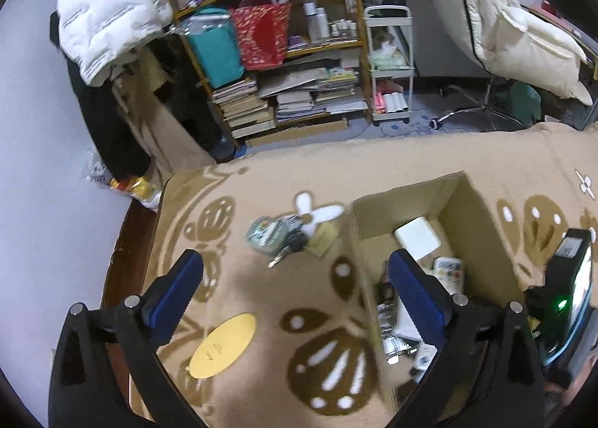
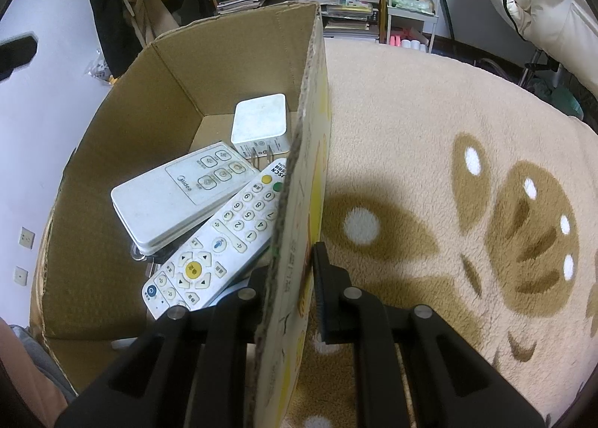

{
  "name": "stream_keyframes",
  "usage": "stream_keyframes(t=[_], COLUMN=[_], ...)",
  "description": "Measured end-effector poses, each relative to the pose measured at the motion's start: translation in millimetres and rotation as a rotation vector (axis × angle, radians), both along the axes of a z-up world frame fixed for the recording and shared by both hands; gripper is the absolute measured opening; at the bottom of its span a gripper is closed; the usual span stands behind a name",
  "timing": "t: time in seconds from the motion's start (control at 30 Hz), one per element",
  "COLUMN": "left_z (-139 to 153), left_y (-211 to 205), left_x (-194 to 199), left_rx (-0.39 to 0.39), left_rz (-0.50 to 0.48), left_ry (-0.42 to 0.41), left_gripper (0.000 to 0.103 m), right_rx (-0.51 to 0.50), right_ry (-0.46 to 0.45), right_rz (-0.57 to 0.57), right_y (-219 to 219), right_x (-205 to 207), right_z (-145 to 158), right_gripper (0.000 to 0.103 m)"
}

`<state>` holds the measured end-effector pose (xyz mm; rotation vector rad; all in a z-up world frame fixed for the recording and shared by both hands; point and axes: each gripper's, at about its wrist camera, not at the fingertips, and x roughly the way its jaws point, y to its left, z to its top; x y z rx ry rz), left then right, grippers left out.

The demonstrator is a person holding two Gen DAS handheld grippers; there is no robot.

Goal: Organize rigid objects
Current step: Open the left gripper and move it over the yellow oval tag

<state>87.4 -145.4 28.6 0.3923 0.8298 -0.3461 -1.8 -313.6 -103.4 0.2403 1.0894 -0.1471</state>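
Our left gripper (image 1: 295,278), spread and empty, faces the keys (image 1: 286,250) just ahead; our right gripper (image 2: 289,286) pinches the box (image 2: 299,203) wall.

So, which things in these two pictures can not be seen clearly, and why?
- Left wrist view: the small pile with keys on the blanket is blurred; I cannot name each item.
- Left wrist view: the box contents are partly covered by one blue finger.
- Right wrist view: the box wall hides part of the numbered remote; things under the grey remote are hidden.
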Motion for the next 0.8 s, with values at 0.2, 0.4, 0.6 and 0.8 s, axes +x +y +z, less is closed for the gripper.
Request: stream_keyframes(t=[0.2, 0.4, 0.6, 0.8], left_z=[-24.9, -62.6, -98.3, -129.5], left_y=[44.9, 75.2, 101.5, 112.9], left_x=[13.7, 30.9, 51.2, 64.5], left_rx=[-0.021, -0.022, -0.049, 0.018], left_rz=[0.048, 0.05, 0.085, 0.107], left_ry=[0.06, 0.106, 0.196, 0.236], left_gripper=[0.099, 0.099, 0.099, 0.099], right_rx=[0.0, -0.001, -0.002, -0.002], right_ry=[0.0, 0.0, 0.0, 0.0], right_rz=[0.0, 0.0, 0.001, 0.001], right_y=[0.0, 0.3, 0.7, 0.7], right_x=[-0.1, 0.4, 0.2, -0.1], right_z=[0.1, -0.1, -0.5, -0.5], right_gripper=[0.015, 0.015, 0.015, 0.015])
